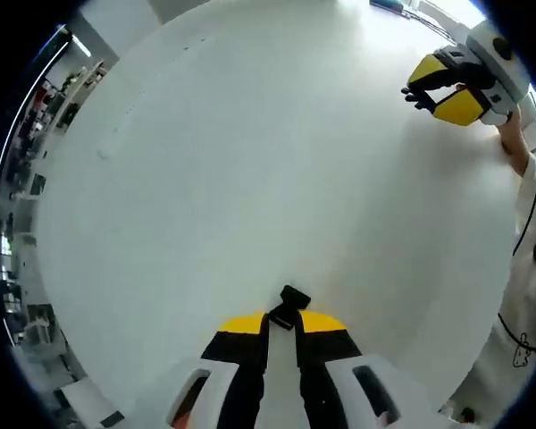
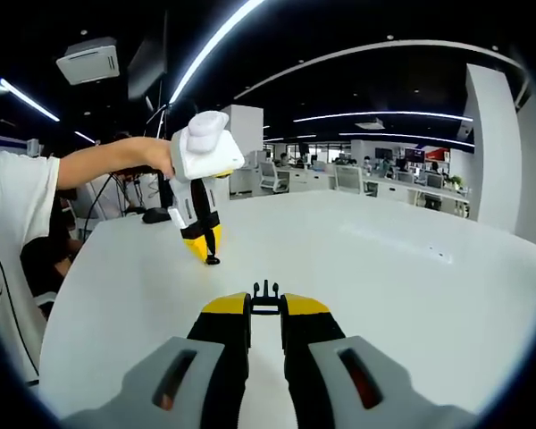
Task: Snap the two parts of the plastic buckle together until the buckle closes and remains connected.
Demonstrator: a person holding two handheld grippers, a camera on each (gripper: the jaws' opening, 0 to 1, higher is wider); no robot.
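Tabletop [image 1: 250,161], white, smooth and matte, spreads wide around both tools, its rounded edge curving past office desks in the right gripper view [image 2: 411,268]; broad bare surface lies open on every side of the two buckle parts.

Left gripper [image 1: 282,315], white body with black jaws tipped in yellow, has its jaws drawn close on a small black plastic buckle part [image 1: 288,306], which juts out tilted from between the tips, over the table and well in from its edge. From the right gripper view the same tool [image 2: 209,255] hangs point-down from a person's hand [image 2: 161,156], its black piece [image 2: 213,260] at or just above the tabletop.

Right gripper [image 2: 266,306], same build, pinches the pronged black buckle part [image 2: 266,295], prongs pointing away. It also appears in the left gripper view [image 1: 422,93], well apart from the left gripper.
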